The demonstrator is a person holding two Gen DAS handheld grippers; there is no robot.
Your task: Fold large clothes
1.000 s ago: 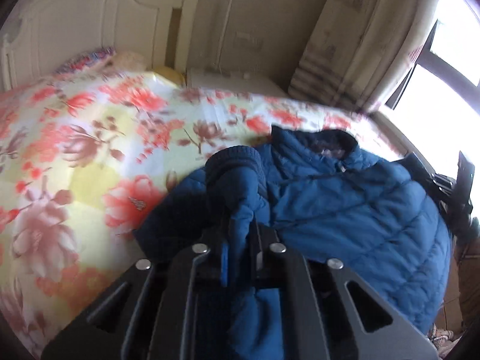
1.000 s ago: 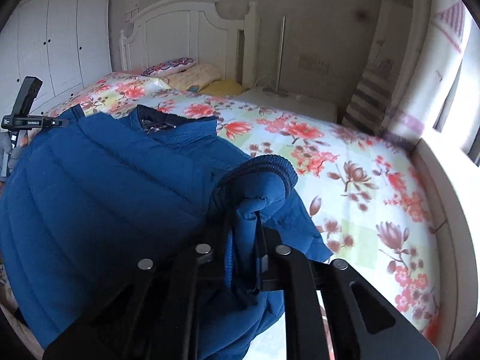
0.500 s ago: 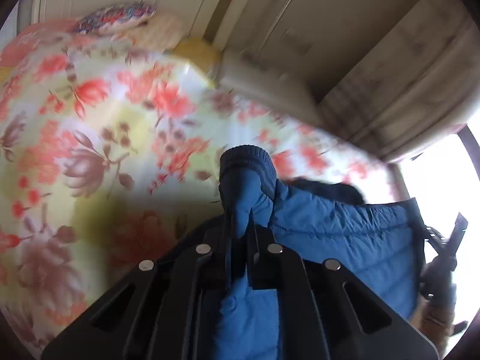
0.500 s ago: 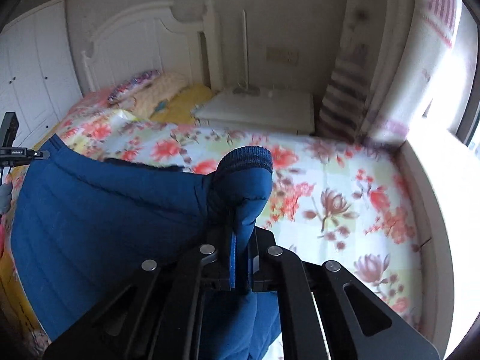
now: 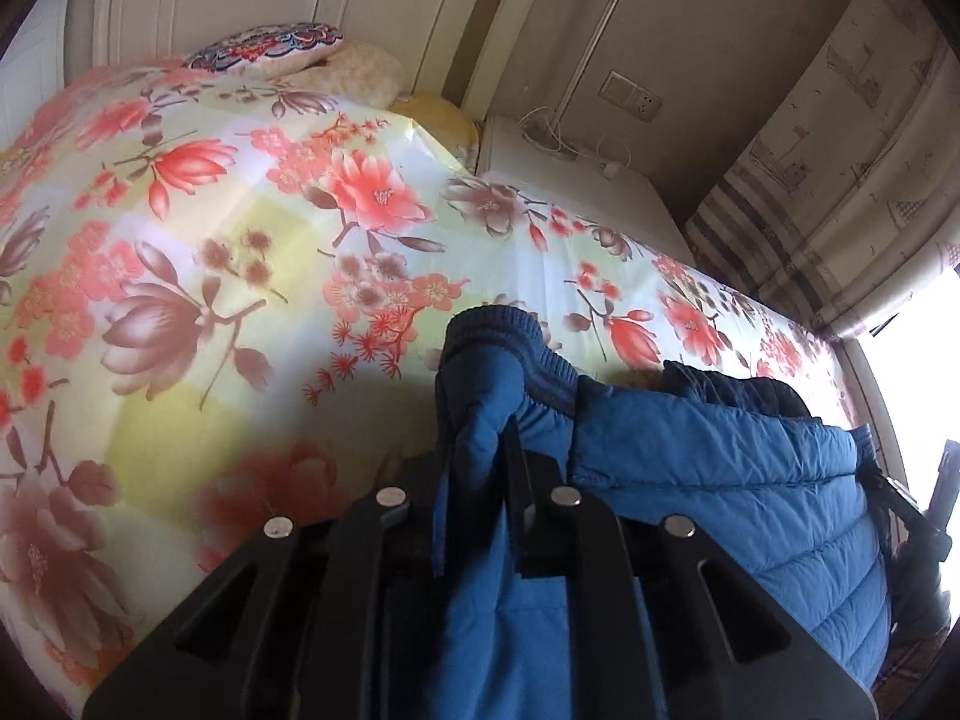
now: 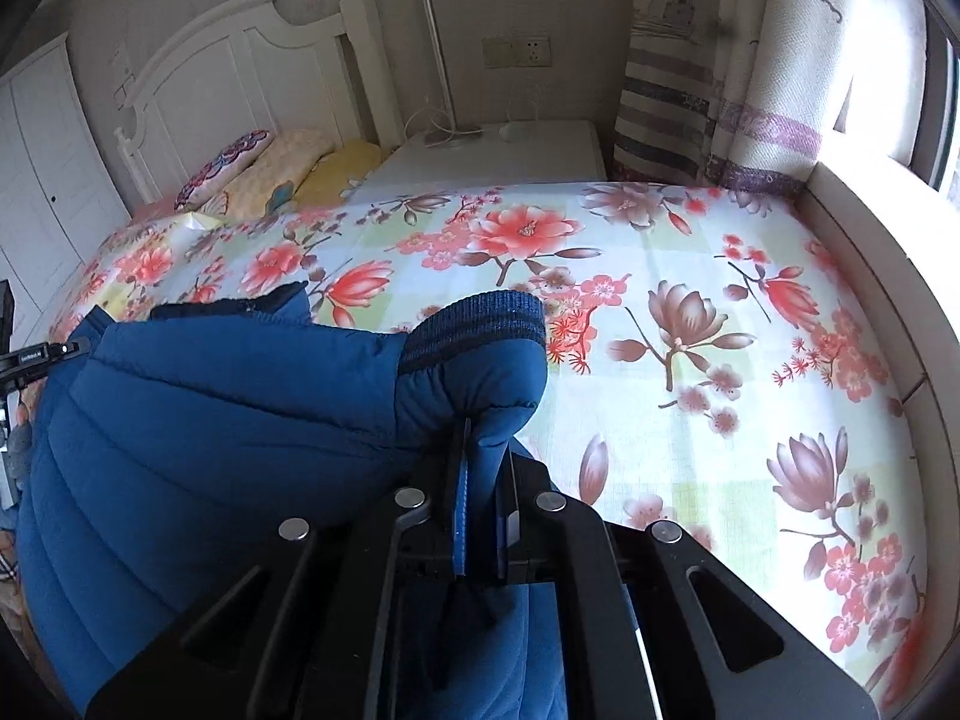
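We see daylight pouring in from the window at the right edge of both views, blown out to plain white there. The floral bedspread is bright and sharp in the right wrist view. In the left wrist view a soft dark shadow falls on it. Fisheye bending curves the headboard, and the corners go black.
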